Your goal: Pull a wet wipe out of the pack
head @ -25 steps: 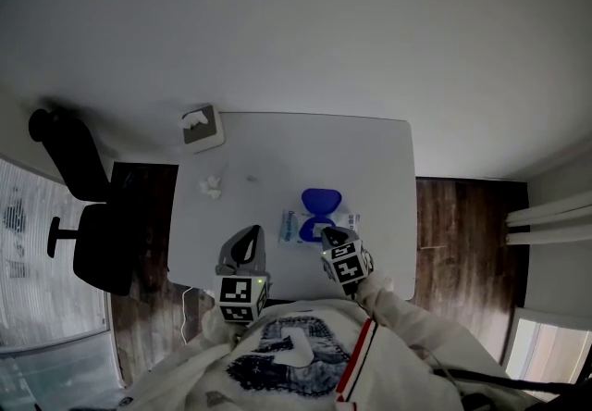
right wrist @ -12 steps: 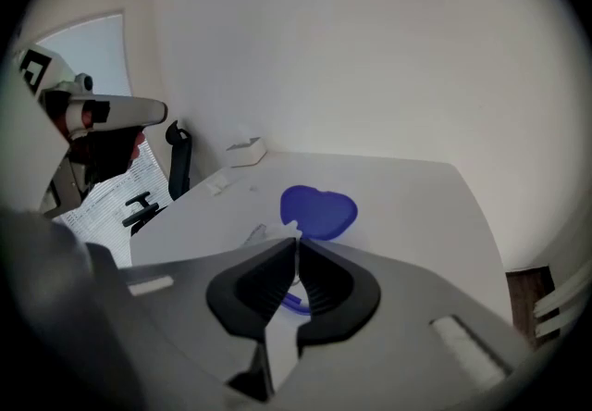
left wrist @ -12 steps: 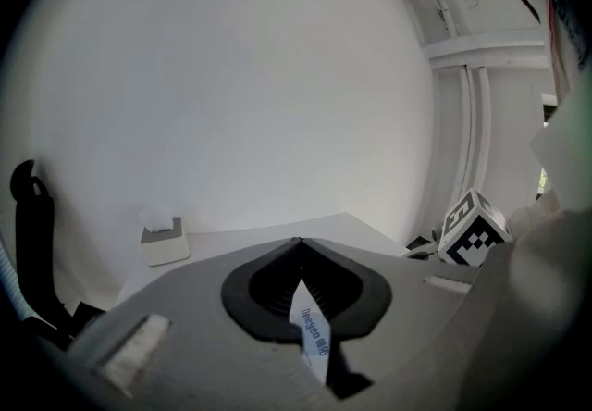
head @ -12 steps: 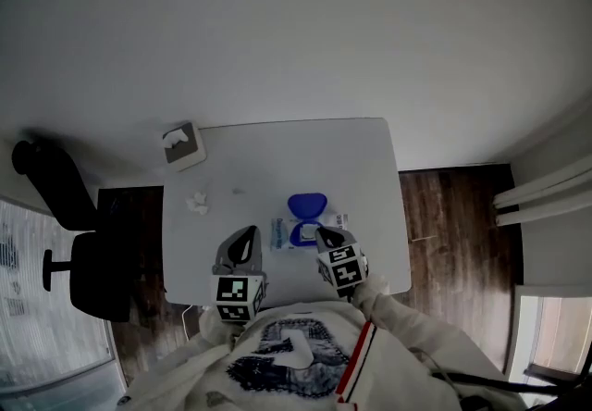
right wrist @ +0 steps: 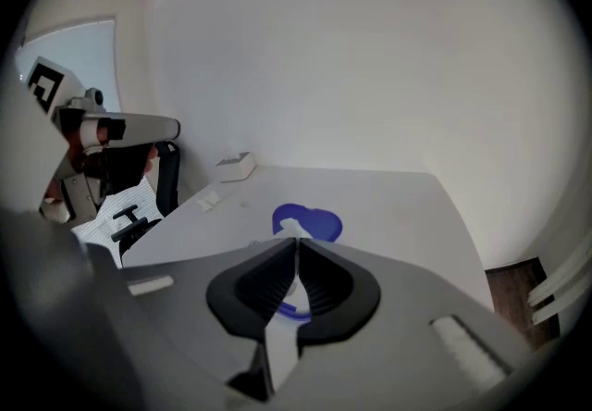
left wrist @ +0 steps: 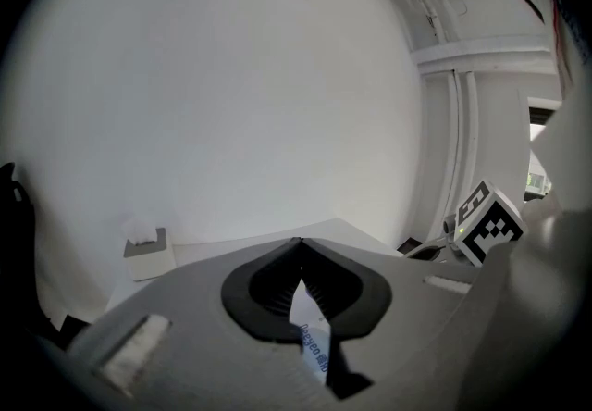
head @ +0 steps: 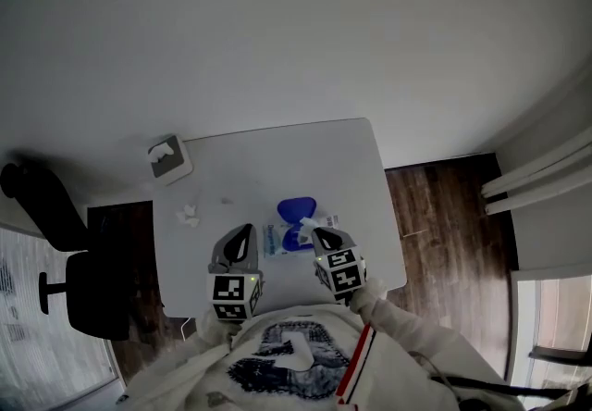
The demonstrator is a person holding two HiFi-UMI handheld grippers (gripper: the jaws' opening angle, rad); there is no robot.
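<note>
Mid-pull: the right hand-held gripper (right wrist: 296,244) is clamped on the wipe (right wrist: 279,344). The left hand-held gripper (left wrist: 298,244) pins the pack (left wrist: 313,342) near the counter's (head: 351,159) front edge. The next move is probably to lift the wipe clear.

White table (head: 356,168); wipes pack (head: 271,239) (blue lid (head: 294,209) open), tissue box (head: 169,158), crumpled tissue (head: 189,214)

Wipe pack (head: 276,239) near front edge of table (head: 305,159), tissue box (head: 169,157) at far-left corner
</note>
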